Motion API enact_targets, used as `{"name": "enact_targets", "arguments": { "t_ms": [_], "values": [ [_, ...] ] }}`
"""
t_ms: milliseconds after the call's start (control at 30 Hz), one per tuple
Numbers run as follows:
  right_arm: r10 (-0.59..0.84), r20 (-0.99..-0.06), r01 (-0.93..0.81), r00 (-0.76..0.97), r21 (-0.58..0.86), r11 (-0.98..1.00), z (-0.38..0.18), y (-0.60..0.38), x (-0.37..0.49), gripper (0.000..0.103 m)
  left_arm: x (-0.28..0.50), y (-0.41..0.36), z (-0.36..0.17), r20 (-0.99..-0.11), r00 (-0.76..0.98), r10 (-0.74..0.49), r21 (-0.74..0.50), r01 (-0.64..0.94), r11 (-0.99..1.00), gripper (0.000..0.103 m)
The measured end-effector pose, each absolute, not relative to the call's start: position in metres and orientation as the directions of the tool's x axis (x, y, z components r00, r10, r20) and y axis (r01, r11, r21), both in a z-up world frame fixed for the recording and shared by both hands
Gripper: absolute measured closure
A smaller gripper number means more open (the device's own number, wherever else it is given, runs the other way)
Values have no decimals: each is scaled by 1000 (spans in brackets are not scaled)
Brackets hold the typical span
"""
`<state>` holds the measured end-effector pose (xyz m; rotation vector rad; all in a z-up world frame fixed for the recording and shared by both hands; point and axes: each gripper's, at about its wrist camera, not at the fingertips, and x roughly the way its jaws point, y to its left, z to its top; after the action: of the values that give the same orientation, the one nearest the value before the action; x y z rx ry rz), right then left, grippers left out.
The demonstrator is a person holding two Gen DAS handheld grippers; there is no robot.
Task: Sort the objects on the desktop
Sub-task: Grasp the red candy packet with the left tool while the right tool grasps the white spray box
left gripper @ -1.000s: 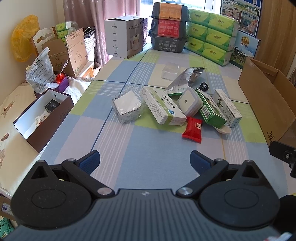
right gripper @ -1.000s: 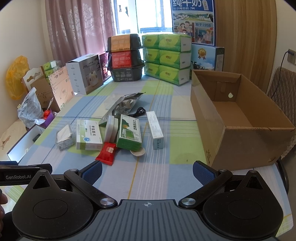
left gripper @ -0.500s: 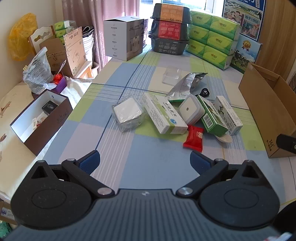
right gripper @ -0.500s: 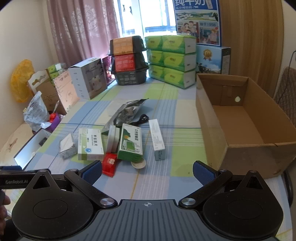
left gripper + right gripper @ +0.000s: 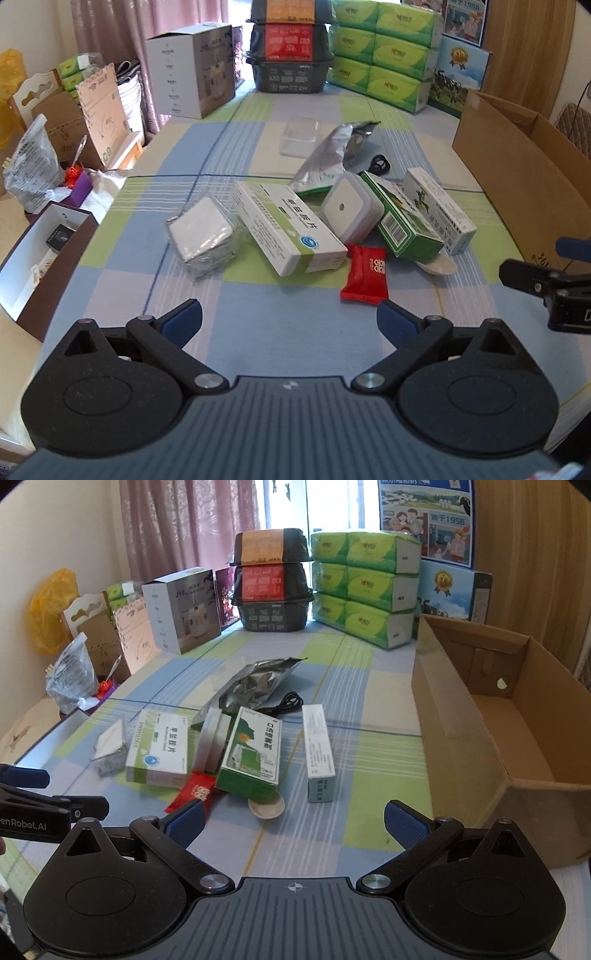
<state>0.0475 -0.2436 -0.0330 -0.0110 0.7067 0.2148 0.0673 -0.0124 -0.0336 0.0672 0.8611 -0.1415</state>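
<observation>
Desktop objects lie in a loose heap at the centre of both frames, on my bench (image 5: 295,332) with its blue, green and lilac checked cloth. From frame left in the left wrist view I see a clear plastic-wrapped white pad (image 5: 201,230), a long white and green medicine box (image 5: 290,229), a white square lidded container (image 5: 347,208) leaning on it, a dark green carton (image 5: 400,218) and a slim white box (image 5: 437,208). A red snack sachet (image 5: 365,275) sits nearest me, a crumpled silver foil pouch (image 5: 332,158) behind the heap. An open brown cardboard box (image 5: 509,716) stands at frame right in the right wrist view, well apart from the heap. My left hand-held gripper (image 5: 290,319) hangs over bare cloth, spread wide, holding nothing. My right hand-held gripper (image 5: 295,823) is likewise spread wide and empty, its left pad just before the sachet.
</observation>
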Motion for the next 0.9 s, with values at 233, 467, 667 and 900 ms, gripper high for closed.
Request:
{"name": "enact_targets", "arguments": {
  "t_ms": [233,467,667,900],
  "values": [
    [198,-642,-213,741,55,975,-49,-251,75,20,86,-29,-55,-748,646,-151,-33,191,981,13],
    [181,-649,-227,739,14,974,-59,-252,98,27,96,-48,-71,-736,649,-192,-33,248,968,36],
    [186,-662,-244,726,6,970,-63,-248,109,30,104,-63,-81,-737,641,-214,-14,301,953,50],
    [177,-688,-245,703,-1,969,-70,-250,125,34,112,-74,-92,-740,632,-230,-12,330,944,59]
  ]
}}
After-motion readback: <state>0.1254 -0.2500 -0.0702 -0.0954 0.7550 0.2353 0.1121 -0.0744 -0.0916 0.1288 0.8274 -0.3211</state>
